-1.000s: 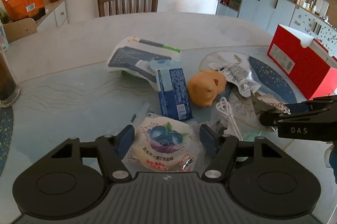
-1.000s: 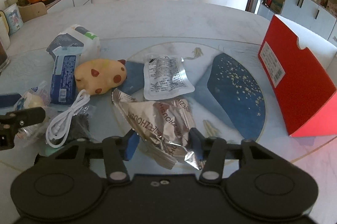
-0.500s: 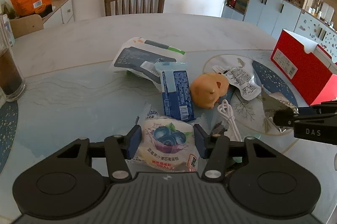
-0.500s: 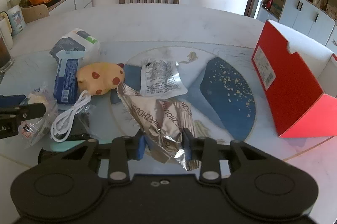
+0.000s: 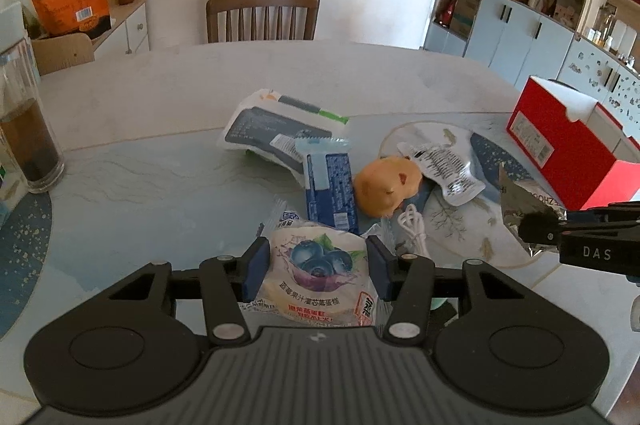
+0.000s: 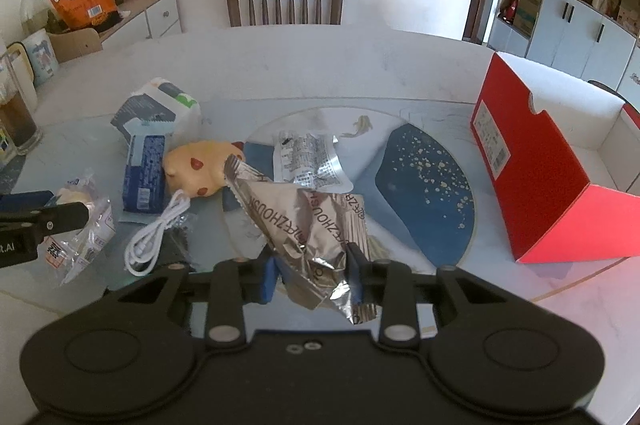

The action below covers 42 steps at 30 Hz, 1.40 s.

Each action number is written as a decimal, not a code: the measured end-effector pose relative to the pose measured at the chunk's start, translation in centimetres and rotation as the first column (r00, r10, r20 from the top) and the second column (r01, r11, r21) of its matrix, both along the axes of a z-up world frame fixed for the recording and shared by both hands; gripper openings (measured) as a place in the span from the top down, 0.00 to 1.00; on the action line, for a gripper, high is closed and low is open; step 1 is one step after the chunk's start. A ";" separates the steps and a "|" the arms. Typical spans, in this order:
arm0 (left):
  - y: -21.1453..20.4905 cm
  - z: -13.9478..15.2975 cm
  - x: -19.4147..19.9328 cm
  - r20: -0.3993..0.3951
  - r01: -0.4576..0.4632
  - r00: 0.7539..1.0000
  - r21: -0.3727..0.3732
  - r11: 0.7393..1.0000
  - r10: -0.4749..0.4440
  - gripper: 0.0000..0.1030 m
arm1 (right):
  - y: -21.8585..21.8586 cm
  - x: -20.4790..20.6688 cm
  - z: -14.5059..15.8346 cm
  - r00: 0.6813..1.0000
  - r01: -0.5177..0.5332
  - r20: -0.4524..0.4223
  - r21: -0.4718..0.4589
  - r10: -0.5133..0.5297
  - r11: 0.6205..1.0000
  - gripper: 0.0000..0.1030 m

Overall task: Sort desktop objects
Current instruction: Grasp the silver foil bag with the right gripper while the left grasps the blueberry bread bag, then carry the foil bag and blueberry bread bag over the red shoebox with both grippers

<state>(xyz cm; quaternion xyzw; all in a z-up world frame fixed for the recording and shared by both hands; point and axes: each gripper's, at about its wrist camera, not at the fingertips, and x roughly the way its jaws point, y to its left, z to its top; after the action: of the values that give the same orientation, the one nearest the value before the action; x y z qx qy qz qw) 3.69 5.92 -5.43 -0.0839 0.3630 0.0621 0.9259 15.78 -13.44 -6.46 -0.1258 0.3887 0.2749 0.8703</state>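
My left gripper (image 5: 317, 271) is shut on a blueberry cake packet (image 5: 318, 281) and holds it lifted off the table. My right gripper (image 6: 314, 275) is shut on a crinkled silver foil bag (image 6: 304, 221), raised above the table; the bag also shows in the left wrist view (image 5: 524, 205). On the table lie a blue biscuit pack (image 5: 330, 191), an orange plush toy (image 5: 386, 187), a white cable (image 6: 154, 239), a clear printed pouch (image 6: 308, 163) and a dark-and-white bag (image 5: 272, 133). An open red box (image 6: 532, 169) stands at the right.
A glass jar with dark contents (image 5: 28, 141) stands at the table's left edge. A wooden chair (image 5: 262, 15) is behind the far side. An orange snack bag (image 5: 66, 5) sits on a side cabinet. Cupboards line the right wall.
Both grippers closed on their packets and lifted them: the left on the blueberry cake packet, the right on the foil bag. Both views rose and pulled back a little.
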 end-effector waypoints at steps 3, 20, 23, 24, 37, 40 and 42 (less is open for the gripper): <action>-0.2 0.8 -0.3 0.006 -0.004 1.000 -0.003 1.000 0.004 0.51 | -0.5 -0.3 0.8 1.000 -0.009 0.002 0.013 0.009 1.000 0.68; -4.0 6.4 -0.7 0.078 0.023 0.997 -0.009 1.000 -0.022 0.51 | -5.9 0.2 6.9 0.999 -0.051 0.018 0.090 0.049 0.995 0.68; -5.0 7.3 -0.4 0.087 0.030 0.996 -0.018 0.999 -0.028 0.51 | -7.6 1.2 8.1 0.999 -0.039 -0.019 0.122 0.041 0.992 0.68; -5.3 7.6 -0.3 0.090 0.034 0.995 -0.018 0.999 -0.032 0.51 | -8.1 1.5 8.4 0.999 -0.033 -0.025 0.129 0.037 0.991 0.68; -10.6 10.4 2.4 0.122 0.080 0.990 -0.025 0.996 -0.077 0.51 | -13.4 4.7 11.0 0.999 -0.031 0.013 0.130 0.030 0.991 0.68; -11.8 10.9 3.2 0.129 0.089 0.988 -0.022 0.996 -0.085 0.51 | -14.4 5.6 11.3 0.999 -0.034 0.014 0.140 0.032 0.990 0.68; -12.7 11.2 3.8 0.133 0.094 0.987 -0.022 0.995 -0.090 0.51 | -15.3 6.2 11.5 0.999 -0.037 0.014 0.146 0.036 0.989 0.68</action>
<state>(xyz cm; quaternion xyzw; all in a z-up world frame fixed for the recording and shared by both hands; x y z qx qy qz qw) 7.50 -6.76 5.77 -0.0842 0.3052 0.0085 0.9485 22.00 -28.77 5.06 -0.0703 0.3604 0.3178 0.8742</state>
